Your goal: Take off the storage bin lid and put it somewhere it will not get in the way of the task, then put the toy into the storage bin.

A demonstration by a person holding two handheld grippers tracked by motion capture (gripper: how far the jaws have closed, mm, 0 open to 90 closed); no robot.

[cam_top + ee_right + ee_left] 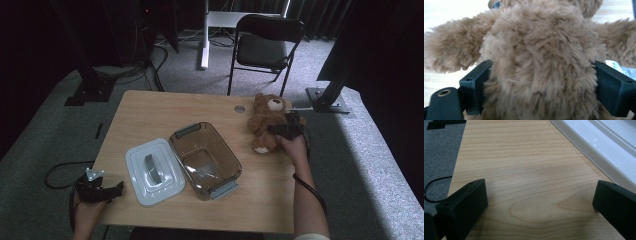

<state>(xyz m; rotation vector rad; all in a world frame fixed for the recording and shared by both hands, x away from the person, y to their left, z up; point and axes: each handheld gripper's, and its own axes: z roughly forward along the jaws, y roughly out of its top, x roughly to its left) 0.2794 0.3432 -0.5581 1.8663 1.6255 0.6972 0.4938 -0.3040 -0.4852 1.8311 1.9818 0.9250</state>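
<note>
Your right gripper (286, 129) sits at the right of the high view, its jaws spread around the body of the teddy bear (267, 121). In the right gripper view the teddy bear (541, 62) takes up nearly the whole frame, with one black jaw against the fur at lower left and the other at lower right, so the gripper is clamped on the bear's middle. Its arms stick out toward the upper left and upper right of that frame, and a white label peeks out at the right edge beside the jaw. In the high view the bear lies on the worktop (145, 107) near its right far corner, head toward the top of the frame, pale foot pointing down toward your hand.

Your left gripper (102, 191) rests at the lower left of the high view, on the near left corner of the worktop. Its jaws stand wide apart and hold nothing; in the left gripper view (540, 202) bare wood lies between them.

Just beside that gripper, toward the frame's centre, lies a white lid (153, 172) with a grey handle on top; its edge (599, 147) runs across the upper right of the left gripper view. Touching the lid on its right is a clear brown box (204, 160), open, with grey clasps at its two ends. The box sits between the lid and the bear, apart from the bear.

A black folding chair (265, 47) stands on the floor beyond the worktop, at the top of the frame.
</note>
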